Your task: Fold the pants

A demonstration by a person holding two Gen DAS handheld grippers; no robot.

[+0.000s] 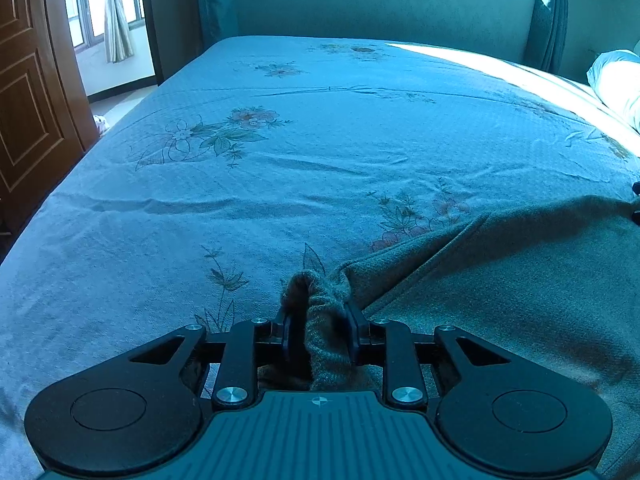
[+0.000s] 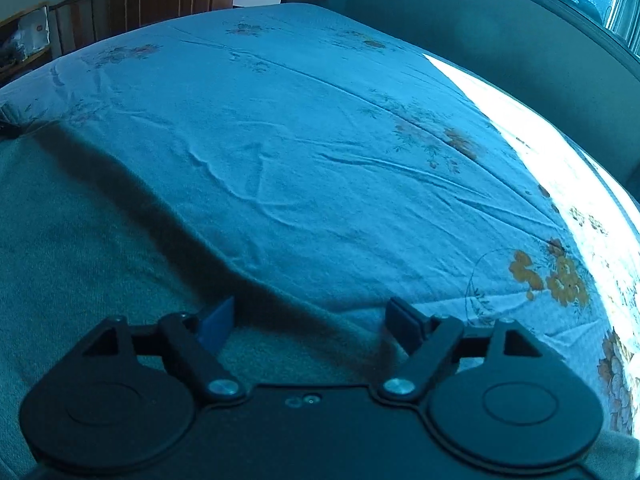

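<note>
The pants (image 1: 500, 280) are grey-green knit fabric lying on the bed at the near right of the left wrist view. My left gripper (image 1: 318, 320) is shut on a bunched corner of the pants, which sticks up between the fingers. In the right wrist view the pants (image 2: 80, 260) cover the near left of the bed. My right gripper (image 2: 312, 320) is open, its fingers spread wide just above the pants' edge, with nothing held between them.
The bed (image 1: 280, 160) has a light blue flowered sheet with soft wrinkles. A padded headboard (image 1: 380, 4) stands at the far end. A wooden door (image 1: 28, 92) is at the left. A white pillow (image 1: 620, 80) lies at the far right. Sunlight falls on the right edge (image 2: 560, 184).
</note>
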